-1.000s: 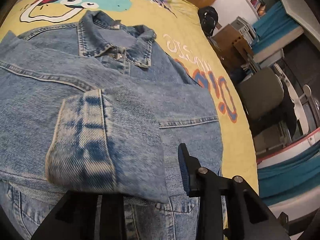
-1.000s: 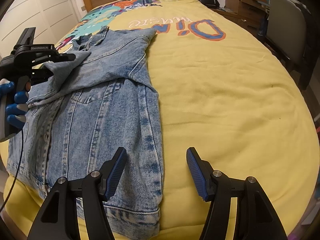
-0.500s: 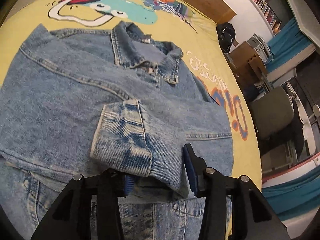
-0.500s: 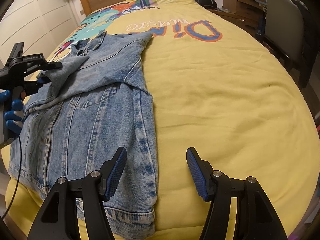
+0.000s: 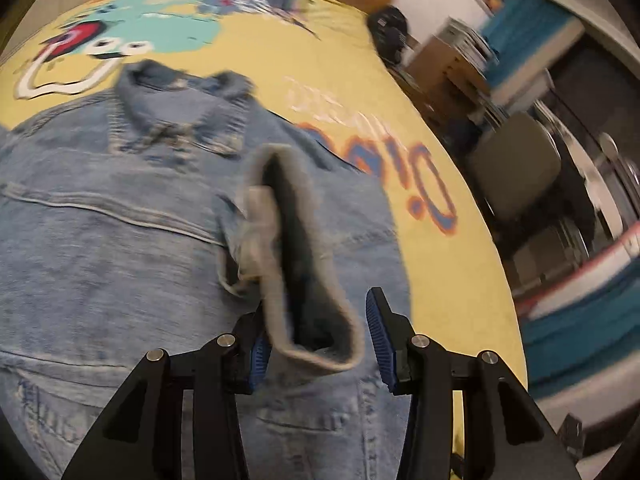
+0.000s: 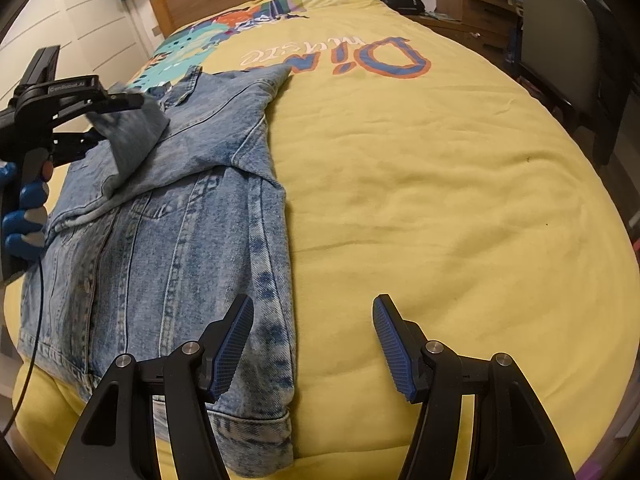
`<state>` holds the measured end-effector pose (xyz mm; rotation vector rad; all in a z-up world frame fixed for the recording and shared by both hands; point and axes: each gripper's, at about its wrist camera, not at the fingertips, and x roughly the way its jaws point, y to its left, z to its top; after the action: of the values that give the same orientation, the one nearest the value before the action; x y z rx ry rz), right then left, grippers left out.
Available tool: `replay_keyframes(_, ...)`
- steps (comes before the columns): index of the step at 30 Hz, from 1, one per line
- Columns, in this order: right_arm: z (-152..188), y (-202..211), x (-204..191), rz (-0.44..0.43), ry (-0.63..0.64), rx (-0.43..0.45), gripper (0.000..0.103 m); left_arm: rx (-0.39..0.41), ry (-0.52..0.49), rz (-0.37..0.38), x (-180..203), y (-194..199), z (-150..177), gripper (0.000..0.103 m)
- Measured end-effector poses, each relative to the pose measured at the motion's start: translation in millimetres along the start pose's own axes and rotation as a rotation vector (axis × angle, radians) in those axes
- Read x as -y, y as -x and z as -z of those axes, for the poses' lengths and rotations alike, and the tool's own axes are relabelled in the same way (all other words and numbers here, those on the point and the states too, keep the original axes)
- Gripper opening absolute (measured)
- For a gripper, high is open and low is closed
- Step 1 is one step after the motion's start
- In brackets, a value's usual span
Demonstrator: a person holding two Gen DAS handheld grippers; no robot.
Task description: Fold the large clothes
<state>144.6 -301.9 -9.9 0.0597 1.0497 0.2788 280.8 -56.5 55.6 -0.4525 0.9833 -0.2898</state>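
Two tongs at work over one denim jacket, spread front-up on the left part of a yellow bed, collar toward the headboard, hem near the foot edge.

Left tongs: standing wide around a sleeve cuff, raised clear of the chest. Left pad touching denim, right pad showing a gap. Cannot tell whether truly pinched or only cradled. Right tongs: spread wide, holding nothing, hovering above the hem corner and the bare quilt beside it.

Likely step: laying the sleeve across the front. To do it well:
- Make sure of the cuff before travelling; heavy denim, apt to slip from a loose hold.
- Carry low and level across the chest and set the sleeve flat and straight, cuff inside the body outline.
- Let go only once the cloth rests, then draw away without dragging the layer below.
- Keep the right tongs ready at the hem for the following fold.

Left view only: the cuff's open mouth, end-on, though smeared by motion.
Right view only: the full jacket outline, the other sleeve already folded in, the gloved hand on the left handle.
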Motion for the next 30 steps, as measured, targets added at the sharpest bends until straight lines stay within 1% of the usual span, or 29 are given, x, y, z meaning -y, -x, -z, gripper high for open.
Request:
replay_keyframes(3,0.8,1.4,2.3,0.002,-0.005,0.002,0.064,-0.051,-0.063,0.038,20.5,-11.8,8.4,0.039)
replay_keyframes(5,1.1,3.1,3.8,0.003,-0.01,0.006,0.064,-0.059,-0.105,0.048,32.1,-13.7,12.1,0.039)
replay_keyframes(8,0.7,5.0,6.0,0.006,-0.014,0.011,0.064,-0.052,-0.141,0.064,41.4,-8.2,14.4,0.039)
replay_keyframes(10,-0.1,7.0,7.9,0.006,-0.019,0.018,0.064,-0.035,-0.141,0.065,38.6,2.0,14.2,0.039)
replay_keyframes(13,-1.3,8.4,8.8,0.005,-0.026,0.022,0.064,0.001,-0.116,0.051,24.9,21.0,10.0,0.039)
replay_keyframes(19,-8.8,7.2,-4.0,0.002,-0.001,0.026,0.064,0.061,-0.058,-0.044,-19.2,57.4,2.4,0.039)
replay_keyframes(25,-23.2,1.3,-32.8,-0.012,0.065,0.023,0.064,0.087,-0.015,-0.132,-68.5,89.3,7.5,0.039)
replay_keyframes(27,-30.4,-2.4,-45.7,-0.018,0.095,0.021,0.064,0.088,-0.008,-0.162,-85.3,99.2,10.7,0.039)
replay_keyframes(30,-46.8,-11.0,-70.9,-0.031,0.149,0.021,0.064,0.086,0.015,-0.186,-107.1,108.5,15.8,0.039)
